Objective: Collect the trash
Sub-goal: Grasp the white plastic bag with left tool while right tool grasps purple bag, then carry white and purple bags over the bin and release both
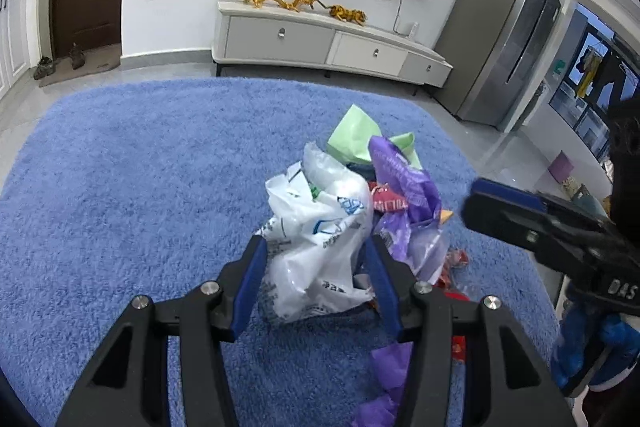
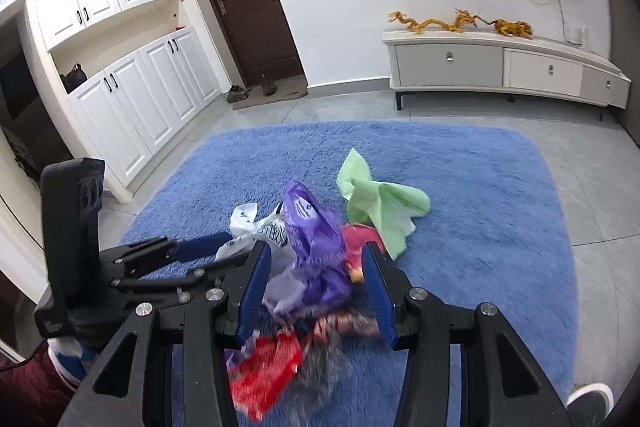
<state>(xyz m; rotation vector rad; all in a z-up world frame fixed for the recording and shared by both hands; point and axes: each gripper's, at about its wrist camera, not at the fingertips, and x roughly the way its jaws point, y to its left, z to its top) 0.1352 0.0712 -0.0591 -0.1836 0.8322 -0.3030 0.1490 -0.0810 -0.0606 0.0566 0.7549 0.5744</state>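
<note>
Left wrist view: left hand-held gripper spread wide around white plastic bag, lower centre, on blue rug. Right hand-held gripper also wide, straddling purple wrapper and red wrapper; green bag just beyond.

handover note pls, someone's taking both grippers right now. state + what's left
Left gripper: jaws apart around the white plastic bag; a firm grip can't be confirmed.
Right gripper: jaws apart around the purple bag; the frame is blurred.
Trash sits in one pile on the blue rug: green bag behind, red wrapper in front.
No bin in view. Left: close on the pile and carry it off.
</note>
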